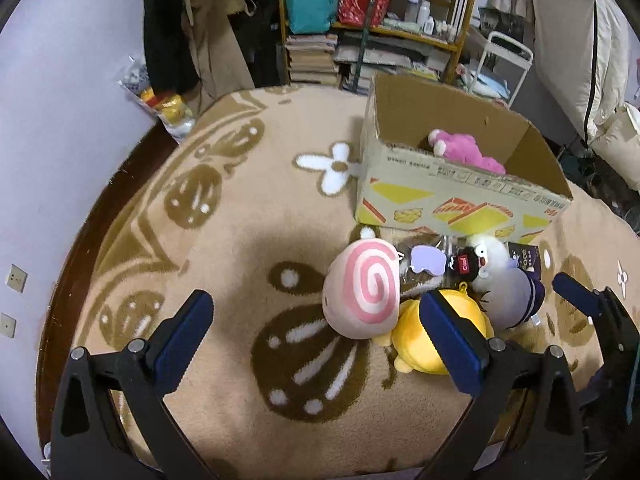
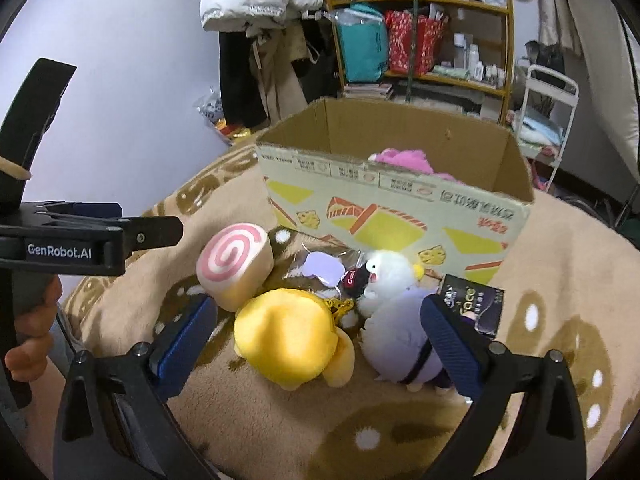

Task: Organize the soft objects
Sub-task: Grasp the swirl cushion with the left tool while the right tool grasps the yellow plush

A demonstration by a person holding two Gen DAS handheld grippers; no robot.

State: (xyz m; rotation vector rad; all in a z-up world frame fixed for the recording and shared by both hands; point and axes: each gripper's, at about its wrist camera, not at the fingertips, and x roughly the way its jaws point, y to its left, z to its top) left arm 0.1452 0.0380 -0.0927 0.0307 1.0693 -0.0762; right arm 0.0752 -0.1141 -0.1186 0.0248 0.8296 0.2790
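An open cardboard box (image 1: 460,196) (image 2: 400,216) stands on the beige blanket with a pink plush (image 1: 464,148) (image 2: 404,160) inside. In front of it lie a pink-swirl roll plush (image 1: 366,288) (image 2: 234,264), a yellow plush (image 1: 420,344) (image 2: 288,332), a white and lilac plush (image 1: 504,284) (image 2: 396,320), and a small lilac item in a clear bag (image 1: 428,260) (image 2: 324,268). My left gripper (image 1: 316,344) is open and empty, above the blanket just left of the pile. My right gripper (image 2: 316,340) is open, its jaws either side of the yellow and lilac plushes.
A dark booklet (image 2: 476,304) lies beside the lilac plush. Behind the box stand a wooden shelf (image 2: 424,40) with bags and books, hanging coats (image 1: 180,40) and a white rack (image 1: 508,64). The blanket (image 1: 240,220) ends at a dark edge on the left.
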